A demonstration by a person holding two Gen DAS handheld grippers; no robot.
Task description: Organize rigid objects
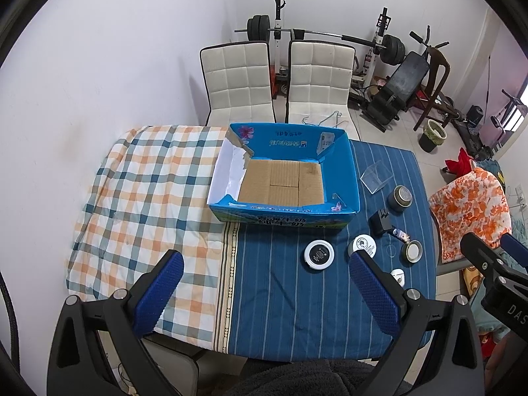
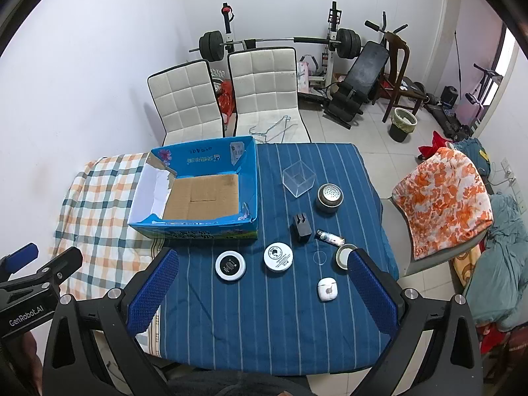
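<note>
An empty blue cardboard box (image 1: 343,178) (image 2: 249,181) stands open on the table. To its right on the blue striped cloth (image 2: 264,313) lie a clear plastic cube (image 2: 298,178), a round metal-topped tin (image 2: 330,197), a black charger (image 2: 301,227), a small tube (image 2: 330,237), a tape roll (image 2: 345,254), a white round tin (image 2: 278,256), a black-and-white disc (image 2: 230,266) and a white earbud case (image 2: 327,289). My left gripper (image 1: 264,267) and right gripper (image 2: 264,264) are both open and empty, above the table's near edge.
A checked blanket (image 1: 148,198) covers the table's left half. Two white chairs (image 1: 280,79) stand behind the table. A chair with an orange floral cloth (image 2: 439,198) is at the right. Gym equipment (image 2: 363,66) and a bin (image 2: 402,123) are at the back.
</note>
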